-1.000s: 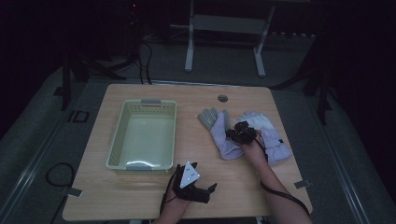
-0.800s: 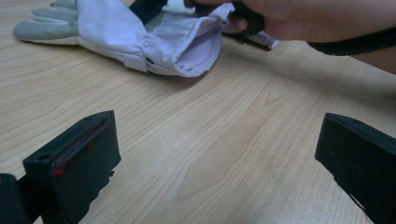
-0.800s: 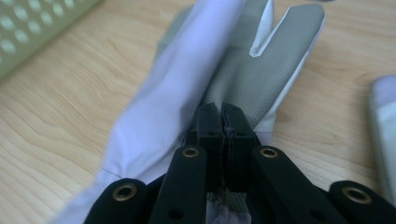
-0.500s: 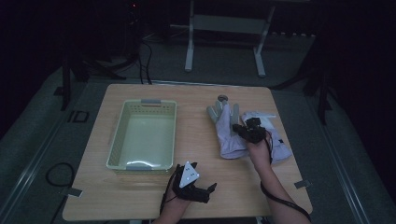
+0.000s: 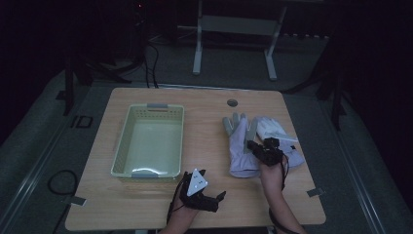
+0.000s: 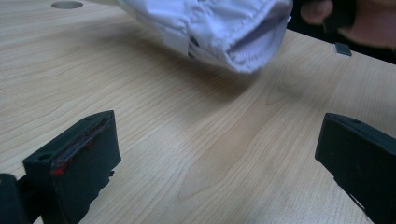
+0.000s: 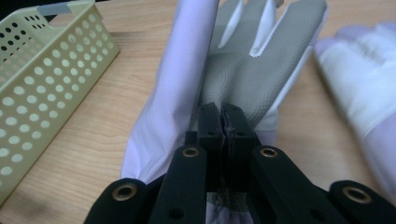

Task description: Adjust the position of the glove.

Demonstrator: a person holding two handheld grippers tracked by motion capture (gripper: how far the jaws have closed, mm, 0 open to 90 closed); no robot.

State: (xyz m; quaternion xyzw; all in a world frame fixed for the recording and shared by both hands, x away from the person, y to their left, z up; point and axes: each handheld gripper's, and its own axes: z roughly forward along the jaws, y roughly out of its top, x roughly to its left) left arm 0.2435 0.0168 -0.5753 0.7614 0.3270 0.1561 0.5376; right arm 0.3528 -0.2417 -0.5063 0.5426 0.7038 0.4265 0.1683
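A white work glove with a grey palm (image 5: 237, 146) lies palm up on the wooden table (image 5: 204, 117). My right gripper (image 5: 253, 146) is shut on it near the cuff. In the right gripper view the jaws (image 7: 222, 112) pinch the grey palm fabric of the glove (image 7: 247, 70), and its left edge folds upward. A second white glove (image 5: 275, 130) lies just right of it. My left gripper (image 5: 214, 186) rests open near the table's front edge. Between its jaws (image 6: 219, 135) is bare wood, and the glove's cuff (image 6: 224, 28) hangs raised ahead of it.
A pale green perforated basket (image 5: 119, 146) stands empty on the left half of the table, also close at the left in the right gripper view (image 7: 42, 79). A round cable hole (image 5: 232, 103) sits near the far edge. Tape marks lie at the front corners.
The right gripper pushed the held glove away toward the far edge, then drew it back toward the front and slightly right. The left gripper has stayed in place.
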